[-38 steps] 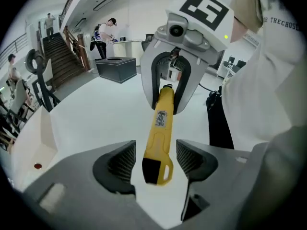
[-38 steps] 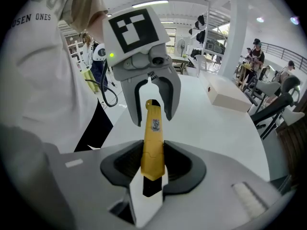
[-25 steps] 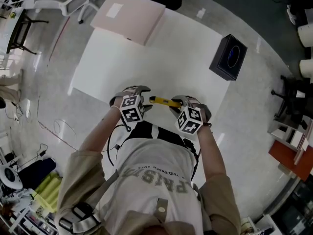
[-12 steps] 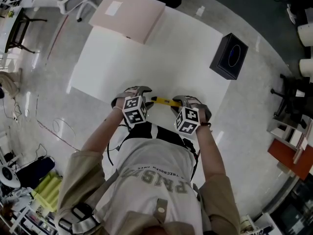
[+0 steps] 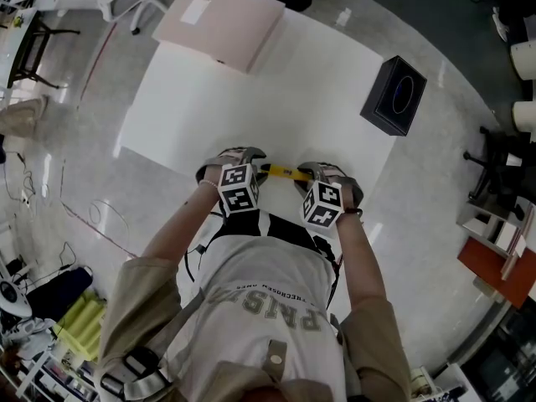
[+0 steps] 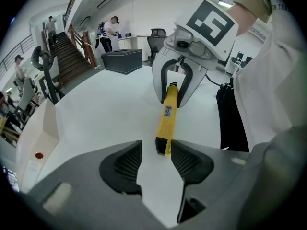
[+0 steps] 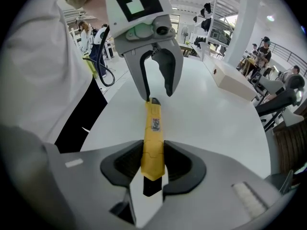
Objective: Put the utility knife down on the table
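A yellow utility knife (image 5: 280,172) hangs level just above the near edge of the white table (image 5: 251,90), between my two grippers. My right gripper (image 7: 153,164) is shut on one end of the knife (image 7: 153,138), pads pressing both its sides. My left gripper (image 6: 156,159) faces it from the other side; its jaws have just been closing, and the black-tipped end of the knife (image 6: 168,116) sits in their mouth close to one pad, with a gap at the other. In the head view the left gripper (image 5: 254,167) and right gripper (image 5: 304,174) almost meet.
A flat pale pink box (image 5: 222,23) lies on the table's far left corner. A black case (image 5: 392,96) stands on the floor to the right of the table. Office chairs stand at the far left, and a red cabinet (image 5: 494,266) is at the right.
My left gripper has edged right toward the knife's free end and its jaws have narrowed around it. The right gripper still holds the knife in the same place.
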A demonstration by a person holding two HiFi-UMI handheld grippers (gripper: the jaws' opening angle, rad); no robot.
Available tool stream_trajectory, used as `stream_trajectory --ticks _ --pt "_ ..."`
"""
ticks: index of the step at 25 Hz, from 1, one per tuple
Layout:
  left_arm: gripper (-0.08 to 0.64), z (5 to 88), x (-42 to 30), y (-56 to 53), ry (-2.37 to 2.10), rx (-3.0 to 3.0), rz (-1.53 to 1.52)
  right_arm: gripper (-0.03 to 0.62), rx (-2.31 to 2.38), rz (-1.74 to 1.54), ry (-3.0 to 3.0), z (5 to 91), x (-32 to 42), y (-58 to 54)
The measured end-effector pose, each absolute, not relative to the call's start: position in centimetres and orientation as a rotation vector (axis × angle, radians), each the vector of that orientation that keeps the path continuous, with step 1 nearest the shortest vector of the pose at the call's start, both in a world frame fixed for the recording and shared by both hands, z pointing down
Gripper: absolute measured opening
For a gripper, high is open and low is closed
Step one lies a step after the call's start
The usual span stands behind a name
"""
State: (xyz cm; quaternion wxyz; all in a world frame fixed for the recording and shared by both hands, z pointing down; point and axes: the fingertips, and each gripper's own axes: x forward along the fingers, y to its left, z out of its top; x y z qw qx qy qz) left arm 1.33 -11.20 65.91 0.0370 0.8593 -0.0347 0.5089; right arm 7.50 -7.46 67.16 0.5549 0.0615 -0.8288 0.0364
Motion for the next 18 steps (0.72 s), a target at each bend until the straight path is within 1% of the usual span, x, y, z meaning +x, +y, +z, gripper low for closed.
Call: stream_trajectory --ticks 14,18 --pt "0.198 67.1 2.3 -9.6 0.108 2.590 1.696 0.133 0.136 0.121 -1.960 67.6 7.8 -7.4" --pt "0.153 67.2 2.6 -9.8 0.096 2.587 1.699 0.133 0.140 0.132 -1.962 67.7 8.0 -7.6"
